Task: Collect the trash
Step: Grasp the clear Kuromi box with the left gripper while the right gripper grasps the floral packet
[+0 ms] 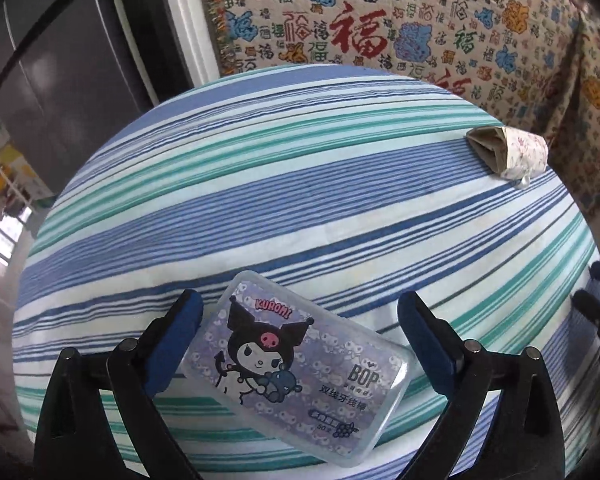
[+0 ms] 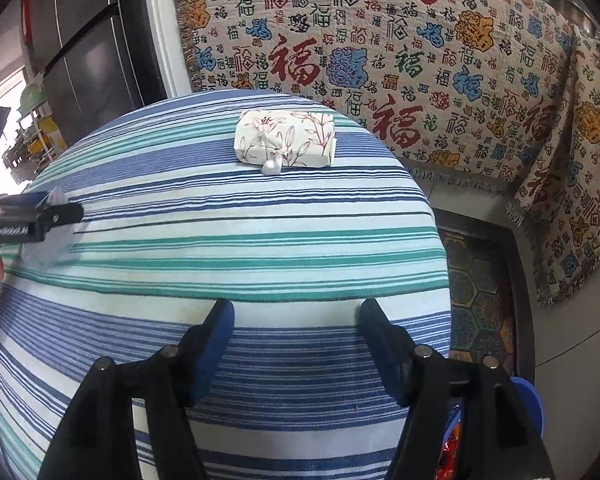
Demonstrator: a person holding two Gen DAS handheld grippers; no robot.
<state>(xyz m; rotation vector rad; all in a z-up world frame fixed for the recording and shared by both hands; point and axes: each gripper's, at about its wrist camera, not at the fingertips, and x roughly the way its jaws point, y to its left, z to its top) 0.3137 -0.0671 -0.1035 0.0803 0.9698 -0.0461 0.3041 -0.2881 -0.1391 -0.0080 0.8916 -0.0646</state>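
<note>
A clear plastic floss-pick box with a Kuromi cartoon label (image 1: 296, 368) lies on the striped tablecloth (image 1: 260, 208), between the fingers of my left gripper (image 1: 300, 312), which is open around it; its left finger is close to the box edge. A floral paper box with a white bow (image 2: 286, 142) sits at the far side of the table; it also shows in the left wrist view (image 1: 508, 152) at the right edge. My right gripper (image 2: 296, 316) is open and empty above the cloth (image 2: 236, 240). The left gripper shows in the right wrist view (image 2: 32, 220) at the left.
A patterned blanket with Chinese characters (image 2: 420, 52) covers a sofa behind the table. A dark cabinet (image 1: 68, 52) stands at the left. A blue rim of a container (image 2: 534, 400) with something red inside shows on the floor at the lower right, beside a patterned rug (image 2: 480, 280).
</note>
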